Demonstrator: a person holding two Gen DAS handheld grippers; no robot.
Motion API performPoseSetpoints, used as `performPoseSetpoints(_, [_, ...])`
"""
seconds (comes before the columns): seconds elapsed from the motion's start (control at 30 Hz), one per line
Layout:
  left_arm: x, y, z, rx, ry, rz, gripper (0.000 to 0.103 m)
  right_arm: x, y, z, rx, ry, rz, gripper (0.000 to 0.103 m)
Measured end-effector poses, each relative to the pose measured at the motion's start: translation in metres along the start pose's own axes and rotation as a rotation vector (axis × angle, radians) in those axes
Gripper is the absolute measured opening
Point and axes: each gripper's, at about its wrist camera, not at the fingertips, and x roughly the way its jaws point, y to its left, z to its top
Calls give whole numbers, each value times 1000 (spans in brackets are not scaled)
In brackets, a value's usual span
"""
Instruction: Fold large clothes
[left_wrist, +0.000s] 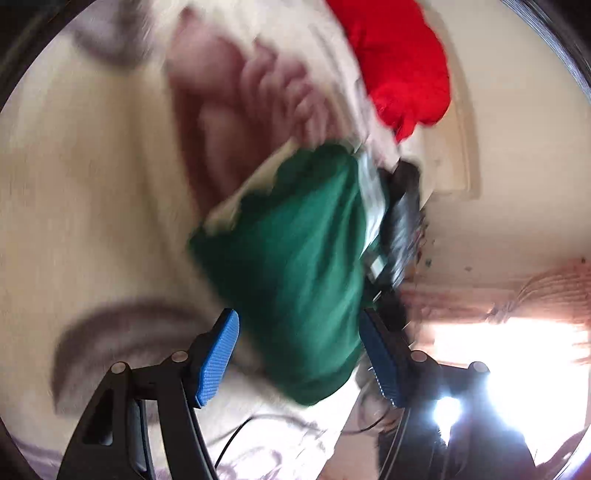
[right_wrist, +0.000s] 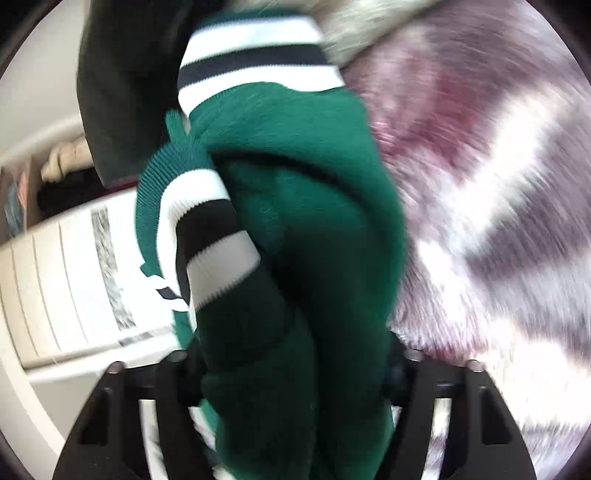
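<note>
A green sweater (left_wrist: 295, 258) with white and dark striped cuffs (right_wrist: 221, 236) is bunched up above the bed. In the left wrist view, which is blurred, my left gripper (left_wrist: 297, 317) is open. Its blue pads (left_wrist: 216, 363) stand on either side of the sweater's lower end, and the left pad's face is bare. My right gripper (right_wrist: 291, 350) is shut on a thick bundle of the sweater (right_wrist: 314, 221), which hides its pads. In the left wrist view it shows as a dark blurred shape, the right gripper (left_wrist: 400, 214), at the sweater's far edge.
A red garment (left_wrist: 402, 62) and a pink cloth (left_wrist: 236, 110) lie on the cream bed cover (left_wrist: 92, 203). A fluffy purple and white blanket (right_wrist: 498, 184) is to the right. A white drawer unit (right_wrist: 74, 277) and a shelf with clothes (right_wrist: 66, 173) stand left. A dark garment (right_wrist: 125, 92) hangs above.
</note>
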Motion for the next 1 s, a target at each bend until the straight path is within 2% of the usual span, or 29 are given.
performPoseSetpoints(0.07, [30,10,-8,-15,54,-5,65,-2,2,-8,-1,-22,1,60])
performPoseSetpoints(0.13, [62,14,-4,-27,72,-48,65,1,1,-13,12,-36,4,60])
performPoseSetpoints(0.2, [84,13,7,-41,32,-92,68,3,-1,-20,21,-48,5,60])
performPoseSetpoints(0.3, [92,-4,21,-21,-48,-26,69,-1,-5,-32,25,-68,9,56])
performPoseSetpoints(0.37, [85,-17,28,8,-77,5,46,-6,-6,-41,31,-89,19,52])
performPoseSetpoints(0.47, [58,-39,52,52,-57,-12,41,-19,3,-68,53,-140,60,46])
performPoseSetpoints(0.57, [27,-56,88,86,-12,-44,40,-35,7,-123,73,-179,92,44])
performPoseSetpoints(0.67, [6,-63,128,150,94,-45,44,-34,10,-203,99,-182,115,43])
performPoseSetpoints(0.7, [5,-56,139,150,134,-35,46,-29,8,-233,111,-170,113,43])
performPoseSetpoints(0.73, [6,-45,146,142,157,-23,54,-21,5,-260,129,-151,110,43])
performPoseSetpoints(0.8, [13,-11,158,91,205,35,58,2,-9,-311,180,-84,96,44])
performPoseSetpoints(0.83, [16,5,161,55,227,48,66,15,-18,-332,197,-51,65,44])
performPoseSetpoints(0.87, [17,21,164,10,235,45,67,25,-28,-354,209,-28,26,48])
performPoseSetpoints(0.93, [7,36,163,-39,219,-15,67,36,-42,-368,216,-10,-72,59])
performPoseSetpoints(1.0, [-8,28,158,-20,166,-39,67,36,-46,-376,225,13,-83,65])
